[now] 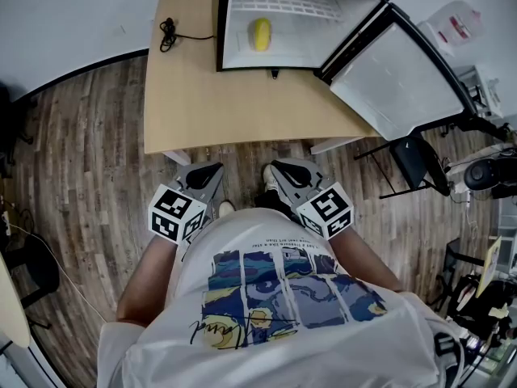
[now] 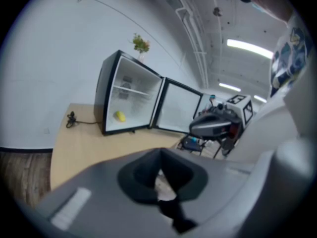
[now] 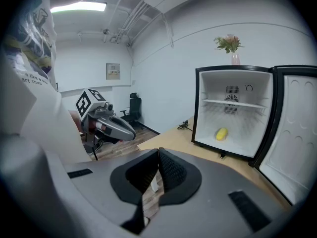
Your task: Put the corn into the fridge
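Note:
The yellow corn (image 1: 261,34) lies on the floor of the small black fridge (image 1: 219,23), which stands open at the back of the wooden table (image 1: 242,103). Its door (image 1: 396,71) is swung wide to the right. Both grippers are held close to the person's body, well short of the table's near edge. My left gripper (image 1: 206,176) is shut with nothing in it, and so is my right gripper (image 1: 284,172). From the left gripper view the corn (image 2: 120,116) shows inside the fridge (image 2: 106,93). The right gripper view shows the corn (image 3: 222,133) too.
A black cable (image 1: 168,32) lies coiled on the table left of the fridge. A black chair (image 1: 412,160) and equipment stand right of the table. A small plant (image 3: 229,44) sits on top of the fridge. Wooden floor surrounds the table.

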A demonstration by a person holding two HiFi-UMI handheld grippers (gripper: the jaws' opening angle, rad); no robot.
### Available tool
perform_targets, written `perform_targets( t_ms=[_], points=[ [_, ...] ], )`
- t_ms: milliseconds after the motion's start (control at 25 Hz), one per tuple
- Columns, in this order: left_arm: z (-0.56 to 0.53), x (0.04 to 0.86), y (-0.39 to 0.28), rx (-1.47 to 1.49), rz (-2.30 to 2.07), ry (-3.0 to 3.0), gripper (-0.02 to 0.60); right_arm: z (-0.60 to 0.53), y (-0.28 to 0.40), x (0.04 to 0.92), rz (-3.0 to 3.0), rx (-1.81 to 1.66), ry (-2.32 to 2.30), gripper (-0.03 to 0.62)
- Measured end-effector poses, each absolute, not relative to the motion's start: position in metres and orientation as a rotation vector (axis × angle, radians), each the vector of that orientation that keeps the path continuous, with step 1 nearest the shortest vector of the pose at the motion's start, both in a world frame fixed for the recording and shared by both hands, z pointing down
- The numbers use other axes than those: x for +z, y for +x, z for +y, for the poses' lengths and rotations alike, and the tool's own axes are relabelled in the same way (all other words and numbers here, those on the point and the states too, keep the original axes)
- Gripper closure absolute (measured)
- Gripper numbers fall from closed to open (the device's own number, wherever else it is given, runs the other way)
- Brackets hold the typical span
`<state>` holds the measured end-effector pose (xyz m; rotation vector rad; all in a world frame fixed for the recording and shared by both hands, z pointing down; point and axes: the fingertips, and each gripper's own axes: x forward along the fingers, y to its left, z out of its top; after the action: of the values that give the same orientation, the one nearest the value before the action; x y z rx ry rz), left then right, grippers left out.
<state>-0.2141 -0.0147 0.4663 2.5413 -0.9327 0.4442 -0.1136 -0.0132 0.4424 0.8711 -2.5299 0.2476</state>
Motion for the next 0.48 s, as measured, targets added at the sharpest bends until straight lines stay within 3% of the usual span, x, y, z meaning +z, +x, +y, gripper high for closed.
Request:
perform_targets(
  t_ms=[480],
  points=[
    [-0.0086, 0.4707, -0.2142, 0.461, -0.940, 2.524, 0.572, -0.0098, -0.1128, 0.4449, -2.533, 0.250, 0.866, 0.582]
  ],
)
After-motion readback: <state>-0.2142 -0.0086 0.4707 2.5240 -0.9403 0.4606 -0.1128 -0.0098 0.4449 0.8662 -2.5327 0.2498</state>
